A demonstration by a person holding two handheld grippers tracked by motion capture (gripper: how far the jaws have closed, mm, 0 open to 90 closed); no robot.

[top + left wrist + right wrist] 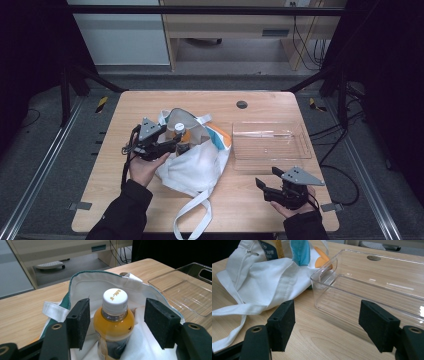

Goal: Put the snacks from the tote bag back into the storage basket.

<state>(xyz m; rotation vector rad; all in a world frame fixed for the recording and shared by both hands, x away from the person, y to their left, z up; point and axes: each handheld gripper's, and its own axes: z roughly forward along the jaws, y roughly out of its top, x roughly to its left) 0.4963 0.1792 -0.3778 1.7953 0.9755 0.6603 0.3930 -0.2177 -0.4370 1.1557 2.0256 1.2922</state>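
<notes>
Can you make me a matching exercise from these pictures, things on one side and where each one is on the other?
Things:
1. orange drink bottle with white cap
2. clear plastic tray
3. white cloth tote bag
4. right hand-held gripper

Places:
A. lying on the wooden table, mouth open
B. between the left hand-held gripper's open jaws, untouched
C. over bare table, nothing between its jaws
D. to the right of the bag, empty

Pairs: 1-B, 2-D, 3-A, 4-C

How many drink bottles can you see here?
1: an orange drink bottle with a white cap stands in the open white bag, between the left gripper's open jaws. The bag's folds may hide more.
</notes>
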